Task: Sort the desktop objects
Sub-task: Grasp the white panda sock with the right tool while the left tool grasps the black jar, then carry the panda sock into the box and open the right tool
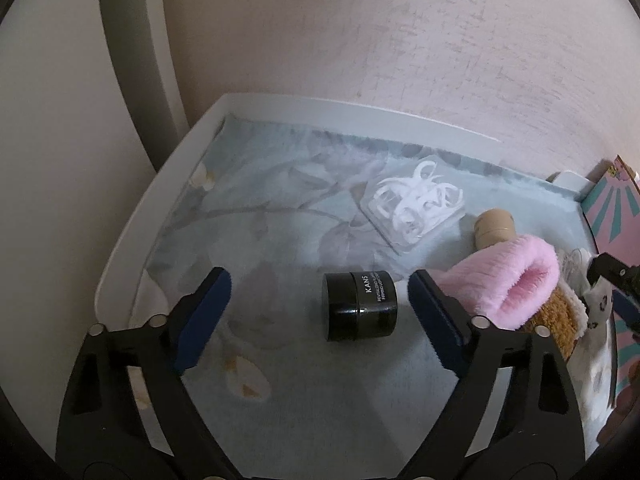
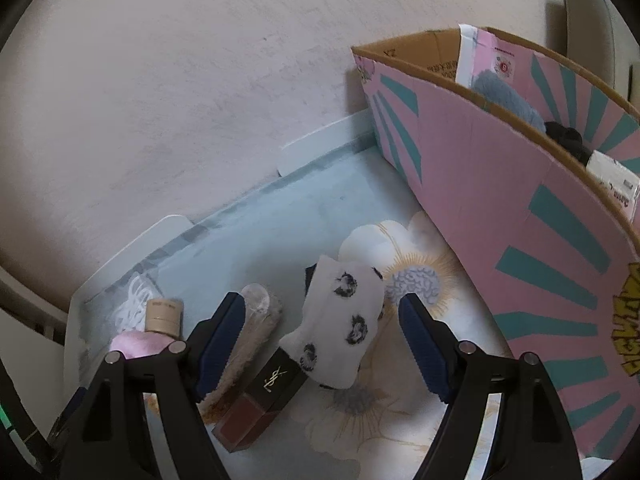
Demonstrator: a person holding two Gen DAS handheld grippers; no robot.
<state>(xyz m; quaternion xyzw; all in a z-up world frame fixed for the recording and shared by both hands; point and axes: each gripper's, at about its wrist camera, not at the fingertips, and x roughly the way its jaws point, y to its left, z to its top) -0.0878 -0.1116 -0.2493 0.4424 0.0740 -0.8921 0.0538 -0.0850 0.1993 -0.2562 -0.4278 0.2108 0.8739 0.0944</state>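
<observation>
- My left tongs (image 1: 319, 297) stand wide, pads clear of everything. The black jar (image 1: 361, 305) lies on its side between them at centre frame, touching neither pad.
- Above and right of the jar I note a clear packet of white loops (image 1: 412, 207), then a beige cylinder (image 1: 494, 226) partly under a pink fluffy item (image 1: 516, 280) at right. A brown fuzzy item (image 1: 554, 320) lies beneath the pink one.
- All rests on a pale floral cloth (image 1: 280, 208) over the white-rimmed tabletop (image 1: 168, 200).
- My right tongs (image 2: 322, 342) are also apart and grip nothing. The white spotted sock (image 2: 340, 324) lies between them at lower centre, nearer the right pad, contact not discernible.
- A dark lipstick case (image 2: 264, 400) lies partly under the sock's lower end, beside the left pad.
- The pink-and-teal cardboard box (image 2: 500, 220) stands open at right of frame, holding grey and black items.
</observation>
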